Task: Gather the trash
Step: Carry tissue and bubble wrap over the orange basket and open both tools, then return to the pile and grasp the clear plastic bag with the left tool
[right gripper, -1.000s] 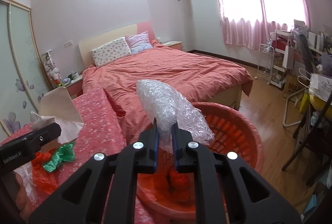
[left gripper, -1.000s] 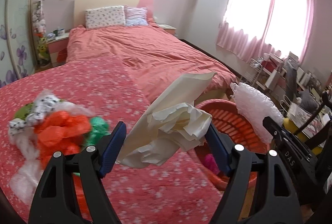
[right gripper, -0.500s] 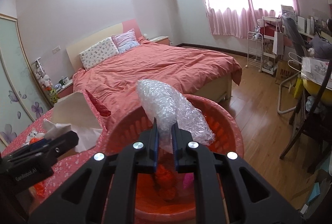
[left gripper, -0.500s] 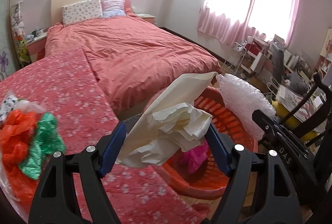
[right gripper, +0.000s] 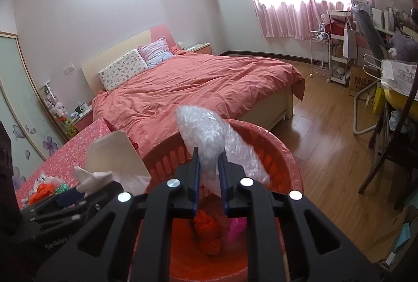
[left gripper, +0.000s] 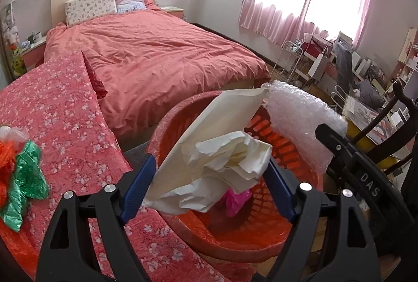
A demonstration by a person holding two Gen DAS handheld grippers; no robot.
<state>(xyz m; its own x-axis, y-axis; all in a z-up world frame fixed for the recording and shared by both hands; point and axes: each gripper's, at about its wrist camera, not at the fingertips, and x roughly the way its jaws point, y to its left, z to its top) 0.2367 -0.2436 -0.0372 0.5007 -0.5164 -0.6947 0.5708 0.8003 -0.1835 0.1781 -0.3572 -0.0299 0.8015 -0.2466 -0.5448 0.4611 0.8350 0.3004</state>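
Risk of spillage: left gripper (left gripper: 209,177) jaws clamp crumpled paper (left gripper: 222,159) and right gripper (right gripper: 209,172) jaws pinch bubble wrap (right gripper: 209,141) above the red basket (left gripper: 261,237); light sheets may snag its rim or drift onto the floor.

My crumpled paper (left gripper: 222,151) hides part of the basket (left gripper: 167,125) floor; bubble wrap's (right gripper: 209,141) right edge blurs.

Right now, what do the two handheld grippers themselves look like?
Both are matte black plastic with triangular cut-outs, round silver screws and blue finger pads. The left gripper shows "GenRobot.AI" lettering in the right view; the right gripper shows "DAS" in the left view. No cables or sleeves visible.
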